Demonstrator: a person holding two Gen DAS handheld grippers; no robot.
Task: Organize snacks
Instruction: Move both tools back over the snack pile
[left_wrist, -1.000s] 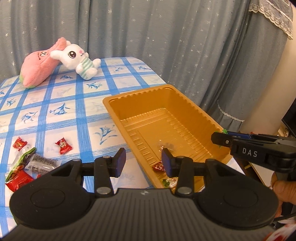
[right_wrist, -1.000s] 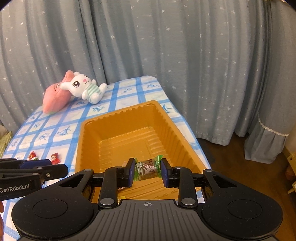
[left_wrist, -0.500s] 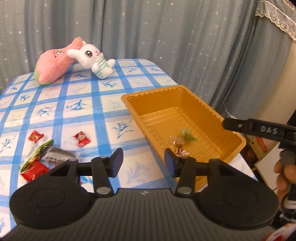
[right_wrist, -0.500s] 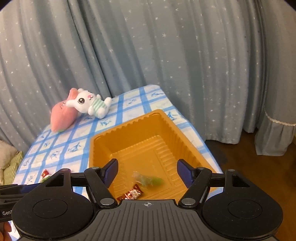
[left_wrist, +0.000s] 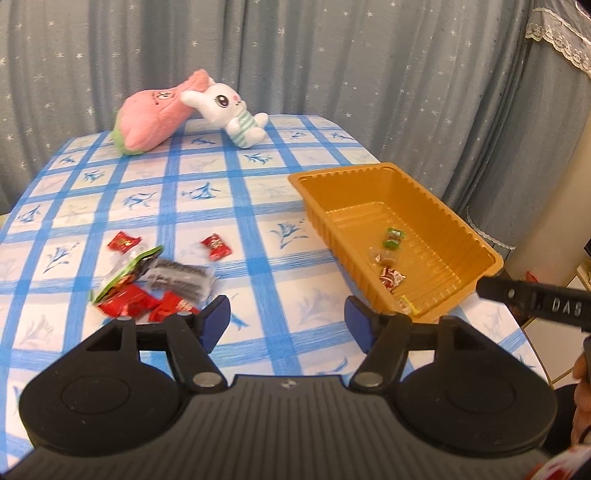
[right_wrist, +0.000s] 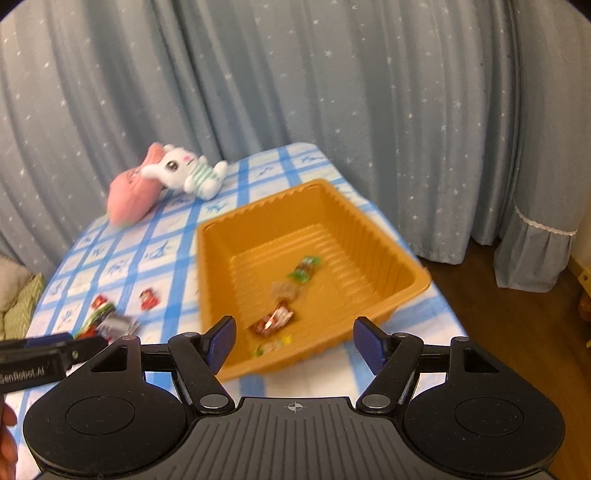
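Both left tongs (left_wrist: 286, 321) and right tongs (right_wrist: 293, 341) wide, empty. Red candy (left_wrist: 216, 246): light, crinkly, slippery; best pinched across the wrapper's middle.

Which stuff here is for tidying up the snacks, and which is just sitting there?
For the job:
orange tray
snacks already in the tray
pile of snack packets on the table
two loose red candies

Just lying about:
white bunny plush
pink plush
blue checked tablecloth
starry curtain
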